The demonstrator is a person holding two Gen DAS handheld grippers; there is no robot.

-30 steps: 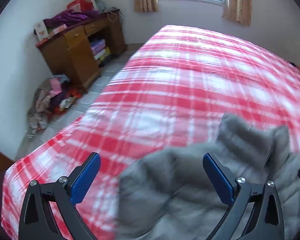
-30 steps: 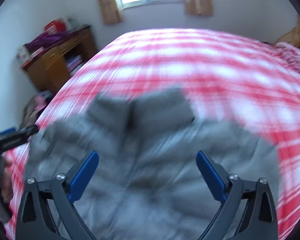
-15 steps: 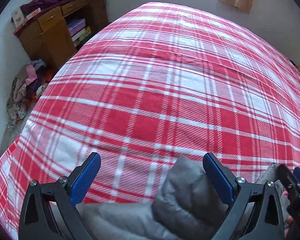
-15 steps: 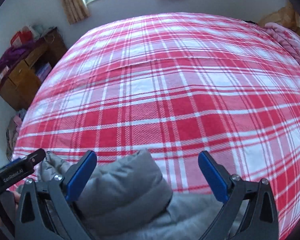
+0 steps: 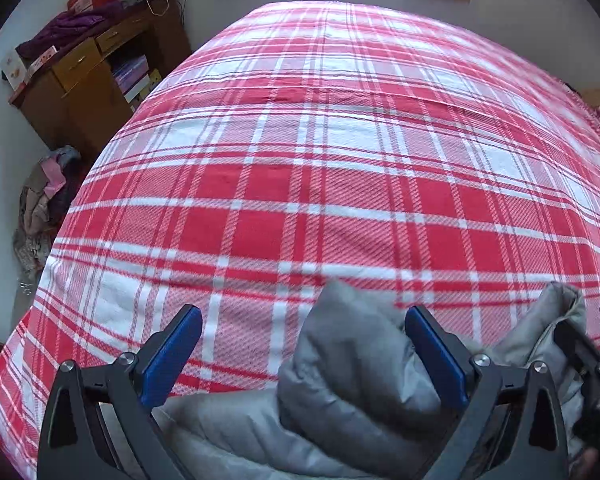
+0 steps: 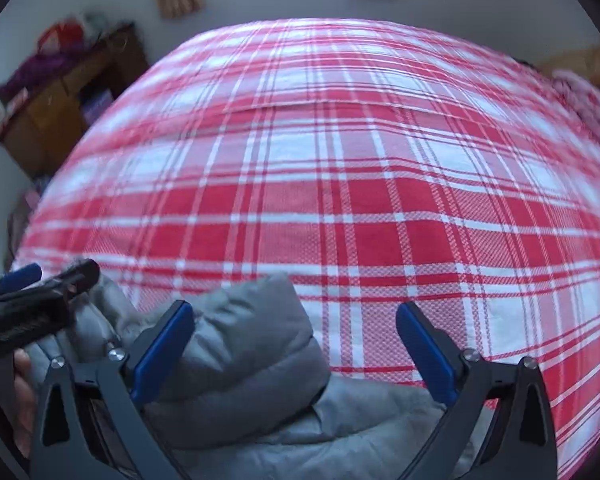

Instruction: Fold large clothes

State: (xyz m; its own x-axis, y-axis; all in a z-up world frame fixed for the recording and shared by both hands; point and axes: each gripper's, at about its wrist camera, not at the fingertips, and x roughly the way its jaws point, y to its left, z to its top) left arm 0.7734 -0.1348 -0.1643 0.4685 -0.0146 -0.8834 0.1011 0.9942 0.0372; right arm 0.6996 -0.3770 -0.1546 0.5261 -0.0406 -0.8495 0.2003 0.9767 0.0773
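Red-and-white plaid bedding covers a wide bed that fills the room, with a wooden desk piled with purple fabric in the far corner and a heap of clothes on the floor beside it. Curtains hang at the window on the far wall.

At the near edge of the bed lies a grey puffer jacket, bunched and rumpled, with one padded part standing up in a soft hump. The left gripper hovers over it; its blue jaws stand wide but are starting to close, the padded hump sits between them, and I see no pad pressing on the cloth. The right gripper hangs over the same jacket, released, with another grey hump just inside its left finger and nothing pinched.

As I judge it, the folding has hardly begun: the jacket is on the bed but not spread flat, no neat crease shows, and smoothing, sleeve folding and halving all appear to be left.

Some pale lettering runs along the side of the left gripper in the right wrist view, too blurred to read. No label shows on the jacket.
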